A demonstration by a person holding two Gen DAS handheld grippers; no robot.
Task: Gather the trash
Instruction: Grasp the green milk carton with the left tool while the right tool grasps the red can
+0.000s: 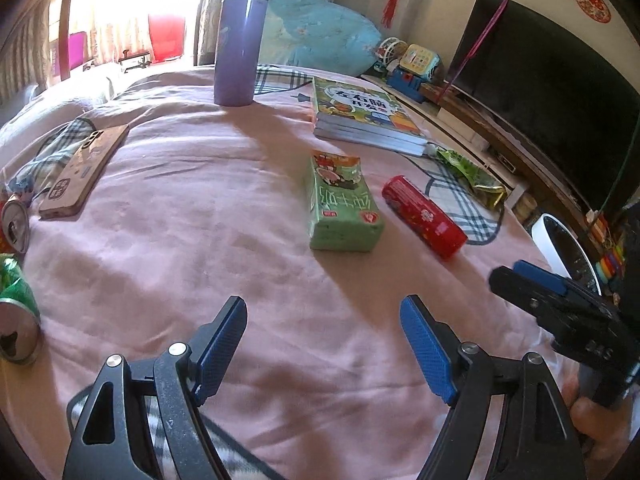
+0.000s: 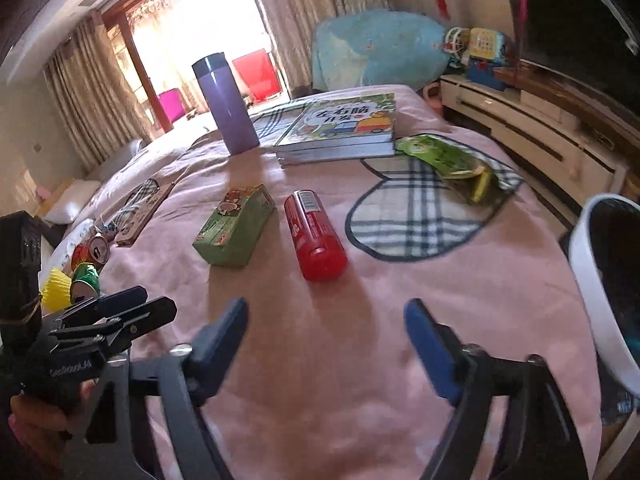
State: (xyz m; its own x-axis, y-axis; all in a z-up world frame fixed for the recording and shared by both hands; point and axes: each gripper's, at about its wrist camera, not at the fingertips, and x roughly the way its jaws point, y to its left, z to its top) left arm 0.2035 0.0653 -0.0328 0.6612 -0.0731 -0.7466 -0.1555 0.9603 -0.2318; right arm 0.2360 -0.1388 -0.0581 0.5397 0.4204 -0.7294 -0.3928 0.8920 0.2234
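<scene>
Trash lies scattered over a pink bedspread (image 1: 200,240) on a bed. Nearest, both grippers hover above the cloth with nothing between their blue pads: the left gripper (image 1: 322,344) is spread wide, and the right gripper (image 2: 326,344) is likewise released.

Taking the flattened green cardboard drink carton (image 1: 342,204) as landmark, it rests mid-bed just beyond the grippers. Just beside it on the right lies a red cylindrical plastic bottle (image 1: 424,216) on its side, apart from the carton. Farther right and back, a crumpled green foil snack wrapper (image 1: 468,172) sits on a plaid heart patch at the bed's edge. Behind the carton is a stack of green-covered children's books (image 1: 364,116), and back-left of it a tall purple insulated flask (image 1: 240,44) stands upright. Well to the carton's left lies a phone in a tan case (image 1: 84,168), with a red drink can (image 1: 16,224) and a green drink can (image 1: 18,316) on their sides at the left edge.

Beyond the bed are beige curtains, a bright window, a light blue cushion and a dark television on a low cabinet.

Only the right wrist view shows a yellow ruffled paper cup (image 2: 56,288) beside the cans, and a white-rimmed round bin (image 2: 604,280) right of the bed shows large there.
</scene>
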